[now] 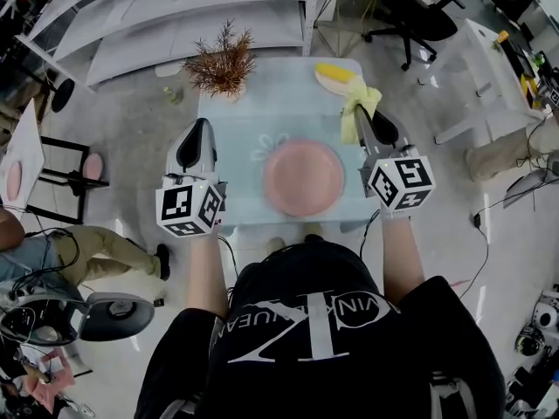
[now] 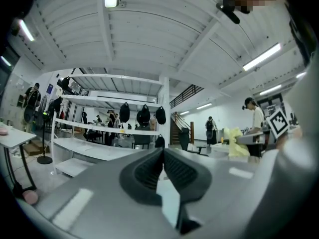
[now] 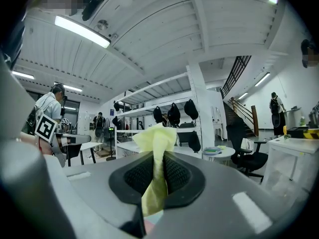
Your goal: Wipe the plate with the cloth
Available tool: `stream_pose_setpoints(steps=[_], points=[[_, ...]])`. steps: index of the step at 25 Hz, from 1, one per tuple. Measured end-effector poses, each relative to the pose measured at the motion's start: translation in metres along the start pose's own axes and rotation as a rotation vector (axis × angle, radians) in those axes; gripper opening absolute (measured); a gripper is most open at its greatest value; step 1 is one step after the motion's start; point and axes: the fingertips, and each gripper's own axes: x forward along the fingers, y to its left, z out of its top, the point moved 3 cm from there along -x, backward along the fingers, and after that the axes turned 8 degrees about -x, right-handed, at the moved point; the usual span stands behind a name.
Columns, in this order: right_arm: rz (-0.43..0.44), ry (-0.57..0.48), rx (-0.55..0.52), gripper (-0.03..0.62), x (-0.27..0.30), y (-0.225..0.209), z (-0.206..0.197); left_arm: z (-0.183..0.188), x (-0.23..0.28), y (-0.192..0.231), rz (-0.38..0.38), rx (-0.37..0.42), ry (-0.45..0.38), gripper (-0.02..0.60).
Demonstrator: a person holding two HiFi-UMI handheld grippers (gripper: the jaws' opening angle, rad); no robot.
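Observation:
A pink plate lies on the small pale blue table, between my two grippers. My right gripper is shut on a yellow cloth, which hangs from its jaws above the table's right side, behind the plate. In the right gripper view the cloth sticks up and down through the shut jaws of the right gripper. My left gripper is held up at the plate's left. Its jaws are shut with nothing between them, as the left gripper shows in its own view.
A dried brown plant stands at the table's far left corner. A yellow object lies at the far right corner. White shelving runs behind the table. A seated person's leg is at the left, an office chair at the back right.

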Motion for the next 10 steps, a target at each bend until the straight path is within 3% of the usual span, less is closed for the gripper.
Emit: stream_pose_setpoints(steps=[10], points=[[-0.001,0.008,0.014,0.041,0.0046,0.0017,-0.0029,-0.0028,0.0015,0.0069,0.003,-0.010,0.008,0.000]])
